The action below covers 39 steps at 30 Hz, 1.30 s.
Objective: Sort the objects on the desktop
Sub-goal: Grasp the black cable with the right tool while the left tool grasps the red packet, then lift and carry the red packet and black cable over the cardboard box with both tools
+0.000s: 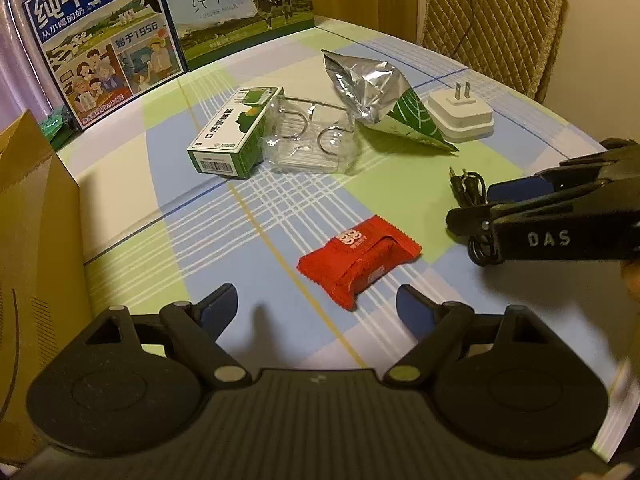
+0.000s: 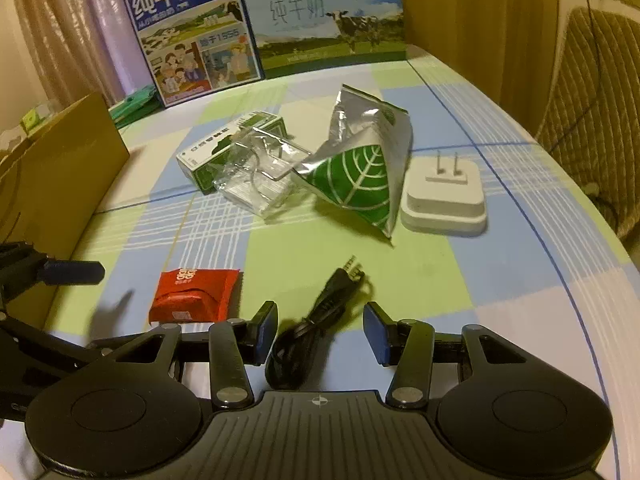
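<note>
On the checked tablecloth a red snack packet lies just ahead of my left gripper, which is open and holds nothing. A coiled black audio cable rests on the cloth between the fingers of my right gripper, also open and not closed on it. Further back sit a green-and-white box, a clear plastic package, a silver foil bag with a green leaf and a white plug adapter. In the left wrist view my right gripper comes in from the right over the cable.
Two milk cartons stand at the table's far edge. A brown cardboard box stands at the left. A chair with a quilted cushion is behind the table on the right. The table's rounded edge curves along the right.
</note>
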Tool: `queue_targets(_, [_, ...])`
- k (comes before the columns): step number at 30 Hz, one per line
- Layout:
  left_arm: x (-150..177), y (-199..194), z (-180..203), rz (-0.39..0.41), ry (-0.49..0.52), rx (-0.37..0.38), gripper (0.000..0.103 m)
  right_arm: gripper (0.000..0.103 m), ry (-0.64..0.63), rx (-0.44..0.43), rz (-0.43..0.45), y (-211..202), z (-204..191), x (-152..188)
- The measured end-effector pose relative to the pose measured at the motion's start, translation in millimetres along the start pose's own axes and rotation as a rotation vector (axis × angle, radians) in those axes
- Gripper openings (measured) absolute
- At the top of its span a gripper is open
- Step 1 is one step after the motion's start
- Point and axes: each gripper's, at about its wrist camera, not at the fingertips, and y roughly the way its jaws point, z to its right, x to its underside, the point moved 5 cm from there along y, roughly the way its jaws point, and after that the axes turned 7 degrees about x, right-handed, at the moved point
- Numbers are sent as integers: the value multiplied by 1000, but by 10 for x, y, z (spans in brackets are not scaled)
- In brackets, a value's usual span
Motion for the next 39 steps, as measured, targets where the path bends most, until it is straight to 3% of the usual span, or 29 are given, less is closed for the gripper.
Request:
queue_targets(2, [-2,7,-16,0,-6,-1,84,45,-7,-3,7,17,-14,-12])
queue_targets(4, [1,12,-30,-2,-12,-1,84,27,-10,-7,8,33,-21,-30])
queue_targets(7, [-4,18,-32,2,-21,9,84,13,-14,-9,2,52,-3,-52])
queue_targets(15, [-76,88,20,35,-7,50,84,13,-109,47,40,-54,31,-71])
queue_targets(25, [-144,269,90,45,43,85,74,13,-69,15,7,17,81,-45])
queue_targets(30, [-143,283,159,39,63,116,42,13,-66,9,3,14,80,-38])
queue_targets(33, [-118,252,192,33,62,119,31,13,-64,4,0,5,75,-31])
queue_targets(39, [24,114,235,10,-1,93,30,13,-81,-9,-2,-50,40,14])
